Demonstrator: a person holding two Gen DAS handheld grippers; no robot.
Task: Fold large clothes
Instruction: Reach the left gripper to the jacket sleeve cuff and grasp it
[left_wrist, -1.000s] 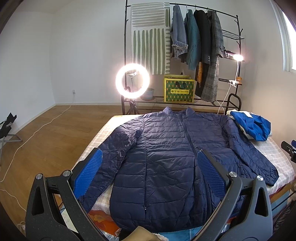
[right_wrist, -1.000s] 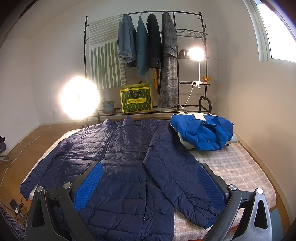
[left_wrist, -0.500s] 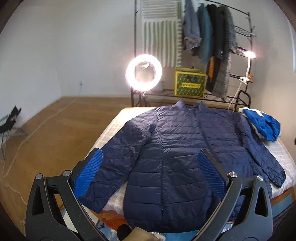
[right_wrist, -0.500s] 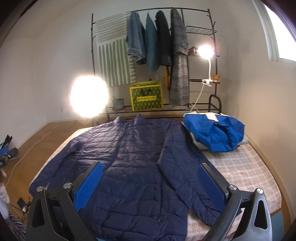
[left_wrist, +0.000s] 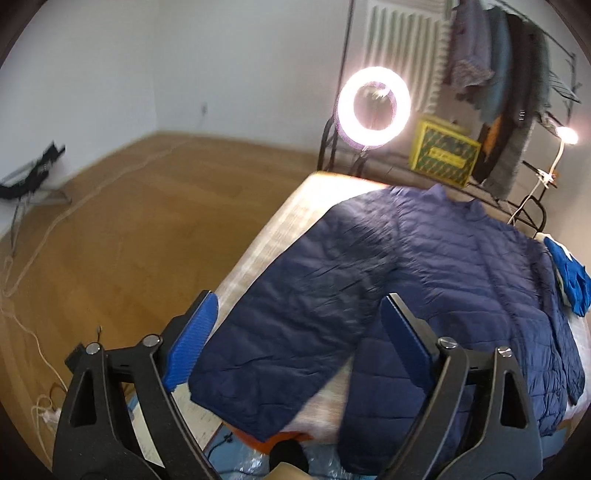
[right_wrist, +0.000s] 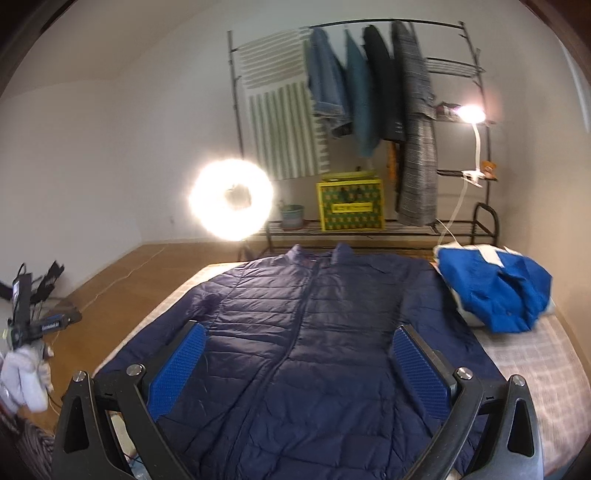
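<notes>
Navy puffer jacket (right_wrist: 306, 332) flat on bed (right_wrist: 535, 373)

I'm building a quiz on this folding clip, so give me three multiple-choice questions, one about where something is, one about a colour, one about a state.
1. Where does the bright blue garment lie?
A. On the floor
B. On the bed, beside the navy jacket
C. On the rack

2. What colour is the box on the rack's low shelf?
A. Yellow and green
B. Red
C. White

3. How is the navy jacket?
A. Folded in half
B. Hanging up
C. Spread flat, sleeves out

Answers: 1 B, it sits on the checked cover by the jacket's sleeve. 2 A, yellow frame around a green pattern. 3 C, both sleeves lie out to the sides.
</notes>
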